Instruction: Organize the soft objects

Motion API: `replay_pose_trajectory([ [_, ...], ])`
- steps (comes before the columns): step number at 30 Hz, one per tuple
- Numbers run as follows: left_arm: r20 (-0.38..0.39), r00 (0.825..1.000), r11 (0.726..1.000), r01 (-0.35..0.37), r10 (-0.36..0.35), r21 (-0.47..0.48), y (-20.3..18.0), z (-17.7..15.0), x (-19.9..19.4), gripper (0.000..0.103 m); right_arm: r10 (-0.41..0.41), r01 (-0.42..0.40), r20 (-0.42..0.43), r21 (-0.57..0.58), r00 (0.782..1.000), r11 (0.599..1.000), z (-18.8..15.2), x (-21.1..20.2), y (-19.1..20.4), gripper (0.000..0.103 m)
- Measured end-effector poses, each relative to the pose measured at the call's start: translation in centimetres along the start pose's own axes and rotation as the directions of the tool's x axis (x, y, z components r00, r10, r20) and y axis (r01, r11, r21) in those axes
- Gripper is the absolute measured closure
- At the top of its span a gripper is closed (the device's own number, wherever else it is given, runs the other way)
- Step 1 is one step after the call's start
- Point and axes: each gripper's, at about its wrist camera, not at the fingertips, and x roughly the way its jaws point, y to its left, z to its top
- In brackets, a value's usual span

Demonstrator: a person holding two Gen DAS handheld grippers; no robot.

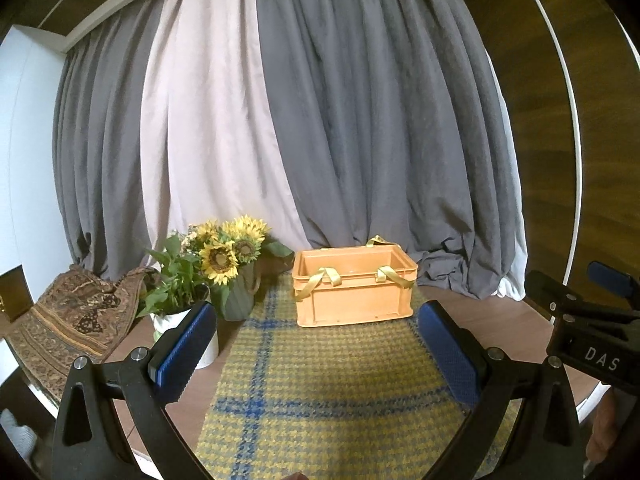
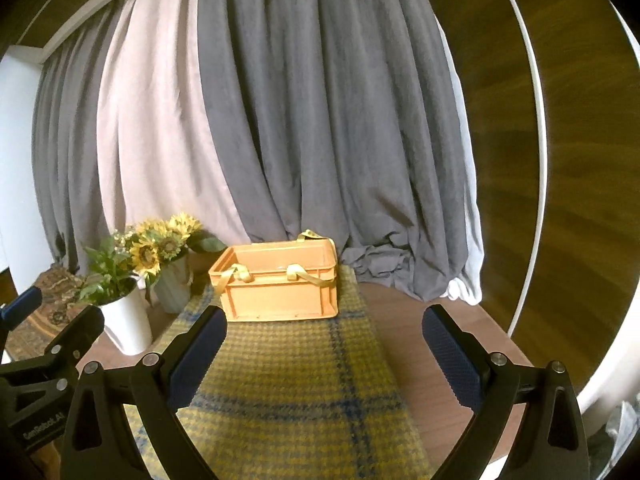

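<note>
- Plaid blanket [image 1: 320,384] lies flat along the desk [image 1: 472,308], under both tools.
- Orange crate [image 1: 354,286] stands on the blanket's far end.
- Left tool [image 1: 316,344]: open, empty.
- Right tool [image 2: 324,344]: open, empty.
- Sunflower vase [image 1: 238,296] stands left of the crate.

Right gripper [image 2: 324,356] jaws wide apart, nothing between the blue pads [image 2: 198,356], hovering over a yellow-and-blue plaid woven cloth [image 2: 296,392] spread on the brown wooden bench [image 2: 404,320]. Orange plastic crate [image 2: 280,288] with yellow ribbon handles [image 2: 304,274] sits on the cloth's far end, open top, contents not visible. Left of it: sunflower bouquet [image 2: 160,246] in a grey-green ribbed vase [image 2: 174,286], leafy plant in a white cylindrical pot [image 2: 128,324]. Left gripper [image 2: 44,344] at lower left edge, jaw state unclear. Grey and pale curtains [image 2: 280,120] behind.
</note>
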Motion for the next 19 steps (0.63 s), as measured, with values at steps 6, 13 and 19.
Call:
replay_pose_trajectory([
  [6,0.014,1.0,1.0,0.001,-0.001,0.0,0.1,-0.1,-1.3,0.0,0.003,-0.003,0.013,0.0,1.0,1.0,-0.2,-1.4,0.1,0.004],
  [13,0.02,1.0,1.0,0.004,-0.004,0.003,0.4,-0.2,-2.2,0.0,0.005,-0.006,0.016,0.001,1.0,1.0,-0.5,-2.5,0.3,0.003],
  [19,0.027,1.0,1.0,0.0,0.0,-0.001,0.4,-0.1,-2.6,0.0,0.003,-0.003,0.021,0.001,1.0,1.0,-0.6,-3.0,0.4,0.003],
])
